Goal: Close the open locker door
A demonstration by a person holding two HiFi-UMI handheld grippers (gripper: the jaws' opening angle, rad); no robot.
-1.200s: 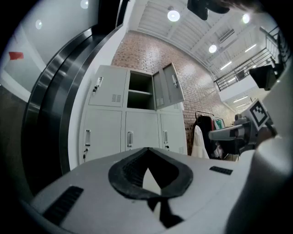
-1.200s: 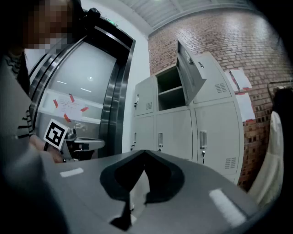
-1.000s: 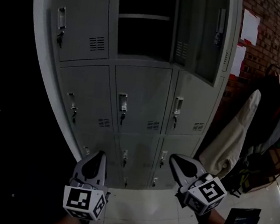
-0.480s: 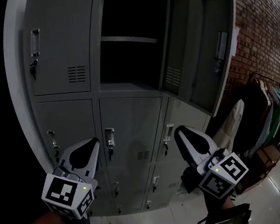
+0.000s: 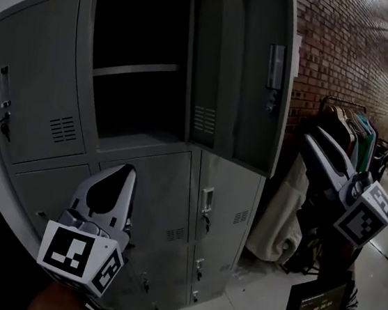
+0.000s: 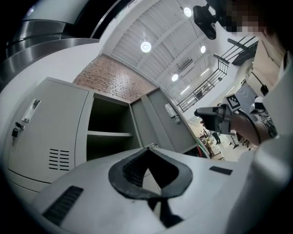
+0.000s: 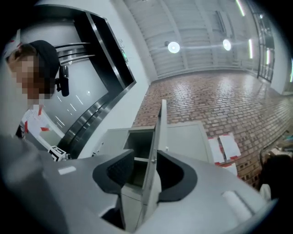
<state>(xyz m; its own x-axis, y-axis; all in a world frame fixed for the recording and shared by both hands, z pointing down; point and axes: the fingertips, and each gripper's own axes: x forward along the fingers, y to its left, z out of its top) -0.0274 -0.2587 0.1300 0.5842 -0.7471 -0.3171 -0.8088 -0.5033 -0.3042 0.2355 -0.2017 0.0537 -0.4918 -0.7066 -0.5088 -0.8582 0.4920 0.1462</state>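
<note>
The head view shows both my claws below the grey locker bank (image 5: 41,83). My left claw (image 5: 127,172) is low and near, in front of the closed middle-row doors. My right claw (image 5: 314,136) is off to the right, beyond the free edge of the open locker door (image 5: 243,72). That door belongs to the top row and swings out to the right, its latch (image 5: 275,69) on the outer face. The compartment behind it stands bare, with one shelf (image 5: 138,70) across it.

Only the right gripper view shows how my right claw (image 7: 145,155) is lined up. The door's thin edge (image 7: 155,137) runs straight up the gap between my two pads, but farther off. The jaws are opening, spread wide, with nothing pressed between them.

The left gripper view shows my left claw (image 6: 147,150) with its tips pressed together and empty. It also catches my right claw (image 6: 203,114) in the air, clear of the door (image 6: 160,121).

The brick wall (image 5: 332,55) and the hanging coats (image 5: 278,210) close in the right side. The left side, before the cabinet front, is open.
</note>
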